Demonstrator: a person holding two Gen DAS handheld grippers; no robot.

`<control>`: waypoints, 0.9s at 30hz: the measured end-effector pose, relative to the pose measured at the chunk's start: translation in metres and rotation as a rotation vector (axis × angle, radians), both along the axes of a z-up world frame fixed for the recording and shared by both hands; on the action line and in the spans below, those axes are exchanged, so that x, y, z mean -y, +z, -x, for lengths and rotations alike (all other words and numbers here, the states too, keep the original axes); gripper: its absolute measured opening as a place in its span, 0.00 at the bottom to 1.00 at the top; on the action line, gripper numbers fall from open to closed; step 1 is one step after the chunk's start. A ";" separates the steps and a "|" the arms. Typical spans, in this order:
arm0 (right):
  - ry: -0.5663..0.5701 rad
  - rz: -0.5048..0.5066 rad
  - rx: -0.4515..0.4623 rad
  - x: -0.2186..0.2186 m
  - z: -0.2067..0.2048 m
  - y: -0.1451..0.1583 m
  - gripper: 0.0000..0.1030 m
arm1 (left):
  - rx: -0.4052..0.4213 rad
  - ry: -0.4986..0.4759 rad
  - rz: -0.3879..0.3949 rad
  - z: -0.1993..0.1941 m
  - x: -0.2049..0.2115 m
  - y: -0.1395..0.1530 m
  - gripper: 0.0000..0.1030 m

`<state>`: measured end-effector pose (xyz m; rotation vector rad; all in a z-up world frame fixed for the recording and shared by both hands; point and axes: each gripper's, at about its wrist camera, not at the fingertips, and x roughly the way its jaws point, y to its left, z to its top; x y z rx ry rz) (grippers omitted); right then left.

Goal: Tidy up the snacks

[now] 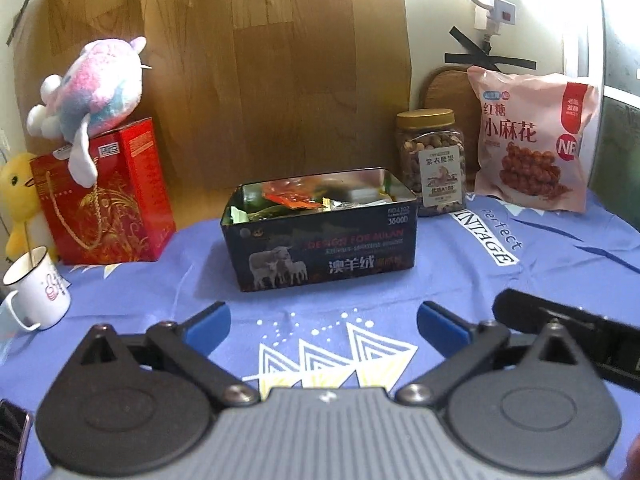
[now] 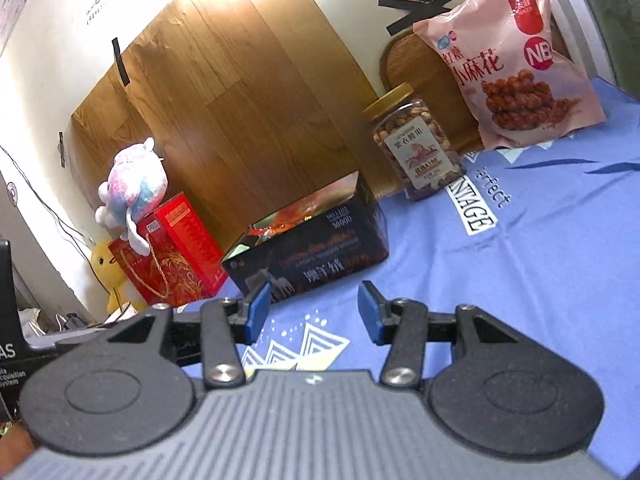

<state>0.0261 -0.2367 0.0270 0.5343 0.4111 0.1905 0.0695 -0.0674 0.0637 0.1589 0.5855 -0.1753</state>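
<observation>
A blue cloth (image 1: pixel 400 280) printed with white triangles and lettering covers the table and carries everything else. Behind it a wood-grain panel (image 1: pixel 260 60) leans against the pale wall, fixed with strips of black tape.

A pink snack bag (image 1: pixel 532 140) stands upright at the far right, leaning back toward the wall, with a woven tray (image 1: pixel 444 88) on edge behind it. A red gift bag (image 1: pixel 108 196) with a rope handle stands at the far left; a pink-and-blue plush toy (image 1: pixel 92 92) sits on top of it, and a yellow plush duck (image 1: pixel 16 196) sits just beside it.

A dark tin box (image 1: pixel 320 232) with sheep on its front sits open near the middle of the cloth; small wrapped snacks (image 1: pixel 296 200) lie inside it. A clear jar of nuts (image 1: pixel 434 160) with a gold lid stands between the box and the snack bag, close beside the box's right end.

A white mug (image 1: pixel 38 288) stands at the left edge of the cloth, in front of the gift bag.

The left gripper (image 1: pixel 322 324) hovers over the cloth in front of the box, its blue pads spread wide with nothing between them. The right gripper (image 2: pixel 314 310) hovers just above the cloth, nearer the box's front corner, its pads parted moderately and empty.
</observation>
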 end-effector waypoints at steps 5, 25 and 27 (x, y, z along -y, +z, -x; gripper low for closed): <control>-0.017 0.009 -0.056 0.004 0.003 0.000 0.58 | 0.016 0.015 -0.008 0.007 0.003 0.002 1.00; -0.061 0.055 -0.019 0.006 0.027 0.013 0.63 | 0.122 0.073 -0.082 0.025 0.013 0.013 1.00; -0.060 0.065 -0.008 0.005 0.029 0.015 0.63 | 0.129 0.074 -0.086 0.026 0.013 0.015 1.00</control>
